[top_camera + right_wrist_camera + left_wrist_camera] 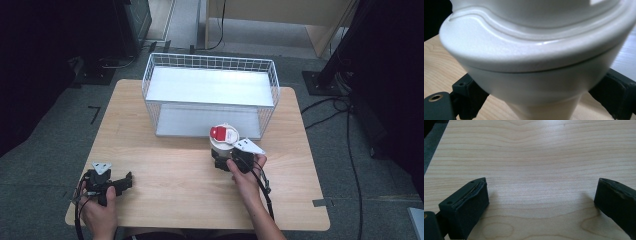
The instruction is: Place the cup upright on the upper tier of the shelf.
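White lidded cup [223, 141] with red top, clamped in right hand-held gripper [225, 161]; left hand-held gripper [120, 182] wide, empty.

1. We see a lab-like recording room: grey carpet floor [40, 150], black stand base [325, 82], and loose cables [330, 107].
2. We see one small wooden surface [165, 175] standing alone amid equipment.

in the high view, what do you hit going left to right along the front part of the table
left gripper → bare wooden table → white container with a red lid → right gripper, its jaws closed on the container
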### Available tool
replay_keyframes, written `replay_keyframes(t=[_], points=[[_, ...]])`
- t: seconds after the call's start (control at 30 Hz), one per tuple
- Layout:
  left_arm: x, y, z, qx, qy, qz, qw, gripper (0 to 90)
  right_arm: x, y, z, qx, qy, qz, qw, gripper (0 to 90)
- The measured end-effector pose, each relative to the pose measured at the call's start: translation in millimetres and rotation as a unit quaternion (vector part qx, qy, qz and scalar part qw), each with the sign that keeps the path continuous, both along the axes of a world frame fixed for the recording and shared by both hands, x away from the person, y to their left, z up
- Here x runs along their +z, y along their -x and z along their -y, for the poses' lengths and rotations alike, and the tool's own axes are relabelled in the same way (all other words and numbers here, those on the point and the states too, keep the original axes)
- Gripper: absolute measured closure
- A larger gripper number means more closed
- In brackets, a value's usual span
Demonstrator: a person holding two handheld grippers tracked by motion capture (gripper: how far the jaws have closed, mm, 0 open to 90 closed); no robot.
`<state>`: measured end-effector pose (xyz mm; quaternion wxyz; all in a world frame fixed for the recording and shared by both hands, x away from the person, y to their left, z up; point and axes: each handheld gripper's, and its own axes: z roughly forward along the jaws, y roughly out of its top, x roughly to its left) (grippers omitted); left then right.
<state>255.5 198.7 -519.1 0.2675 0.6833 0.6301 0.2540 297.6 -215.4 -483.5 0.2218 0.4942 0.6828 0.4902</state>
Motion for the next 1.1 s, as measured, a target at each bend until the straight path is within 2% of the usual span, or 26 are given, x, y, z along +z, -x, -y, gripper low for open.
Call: replay_keyframes(t=[0.3, 0.53, 0.73, 0.83, 1.07, 1.1], points=[[0.0, 0.0, 0.0, 0.0, 0.0, 0.0, 1.0, 0.0, -6.7, -5.8, -6.9, -0.011, -0.008, 0.027, 0.9995, 6.8], [0.0, 0.0, 0.0, 0.0, 0.0, 0.0, 1.0, 0.0, -10.1, -9.2, -9.0, -0.015, -0.018, 0.033, 0.9992, 6.7], [0.0, 0.0, 0.0, 0.0, 0.0, 0.0, 1.0, 0.0, -11.9, -7.6, -7.2, -0.02, -0.025, 0.051, 0.9982, 7.9], [0.0, 0.0, 0.0, 0.0, 0.0, 0.0, 1.0, 0.0, -13.3, -5.1, -5.2, -0.017, -0.041, 0.064, 0.997, 8.6], [0.0, 0.0, 0.0, 0.0, 0.0, 0.0, 1.0, 0.0, -3.7, -0.6, -7.6, -0.004, -0.05, 0.082, 0.9954, 8.7], [0.0, 0.0, 0.0, 0.0, 0.0, 0.0, 1.0, 0.0, 2.2, 1.4, -8.8, 0.001, -0.055, 0.089, 0.9945, 8.7]])
